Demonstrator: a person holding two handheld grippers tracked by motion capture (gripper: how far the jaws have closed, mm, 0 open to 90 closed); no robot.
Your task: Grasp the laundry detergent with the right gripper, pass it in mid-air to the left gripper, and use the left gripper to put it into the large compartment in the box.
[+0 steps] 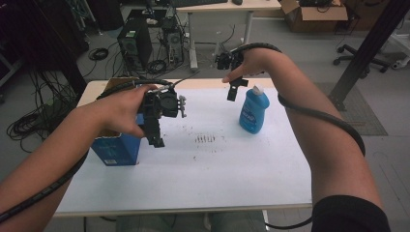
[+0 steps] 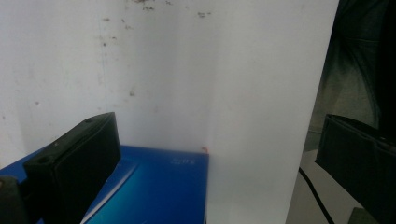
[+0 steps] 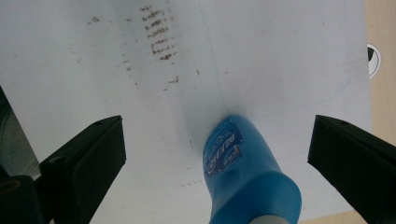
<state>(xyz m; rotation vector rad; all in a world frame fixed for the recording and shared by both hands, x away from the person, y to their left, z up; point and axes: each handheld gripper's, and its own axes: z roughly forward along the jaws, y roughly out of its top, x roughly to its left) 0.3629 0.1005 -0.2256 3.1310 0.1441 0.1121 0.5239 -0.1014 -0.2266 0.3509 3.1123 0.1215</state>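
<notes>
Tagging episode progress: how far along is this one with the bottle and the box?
Nothing looks done: the blue bottle stands upright on the table, ungripped. In hand: the right gripper hovers open above it, jaws either side. The left gripper hangs open over the blue box. Gripping and moving both remain.

Blue bottle [image 1: 254, 112], pale cap; blue box [image 1: 117, 147]; white table [image 1: 217, 164], brown smudges.
</notes>
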